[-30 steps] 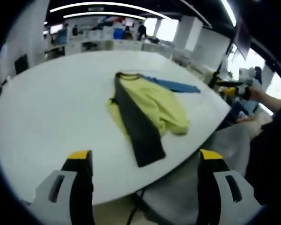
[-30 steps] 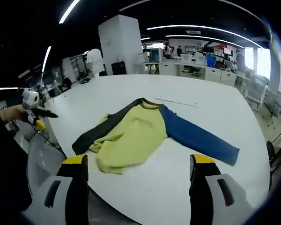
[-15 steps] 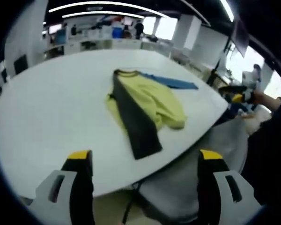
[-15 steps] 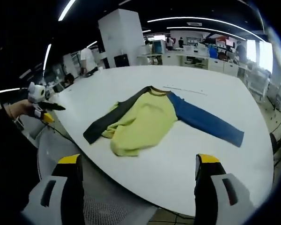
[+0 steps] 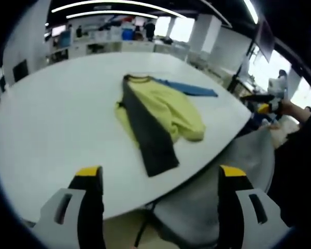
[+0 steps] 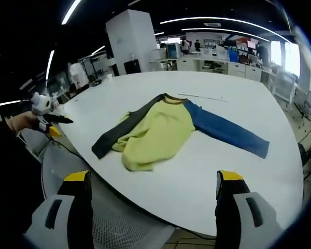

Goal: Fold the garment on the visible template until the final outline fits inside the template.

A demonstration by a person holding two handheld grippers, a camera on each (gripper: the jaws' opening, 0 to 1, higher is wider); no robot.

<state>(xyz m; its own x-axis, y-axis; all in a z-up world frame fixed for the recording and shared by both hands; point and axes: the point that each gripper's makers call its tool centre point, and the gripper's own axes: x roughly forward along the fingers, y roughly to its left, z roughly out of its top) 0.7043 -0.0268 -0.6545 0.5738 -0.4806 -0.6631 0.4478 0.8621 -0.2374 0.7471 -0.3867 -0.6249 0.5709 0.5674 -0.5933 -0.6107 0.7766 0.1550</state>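
A long-sleeved garment lies crumpled on the white round table [image 5: 52, 114]. Its yellow body [image 5: 171, 111] is bunched, with a dark grey sleeve [image 5: 147, 137] stretched toward the table edge and a blue sleeve [image 5: 189, 89] on the far side. In the right gripper view the yellow body [image 6: 158, 132] sits mid-table, the blue sleeve [image 6: 228, 132] runs right and the grey sleeve [image 6: 116, 136] left. My left gripper [image 5: 159, 174] is open, short of the table edge. My right gripper [image 6: 153, 179] is open too, held back from the table [image 6: 207, 181].
A grey mesh chair [image 6: 119, 228] stands between the grippers and the table edge, and is also seen as the chair [image 5: 202, 207]. A thin dark line [image 6: 202, 97] marks the table beyond the collar. Desks, a white pillar [image 6: 132, 44] and people fill the room behind.
The right gripper's camera has backed away from the table, bringing the chair into view. The left view shifted only slightly. The garment lies as before, and both grippers stay open.
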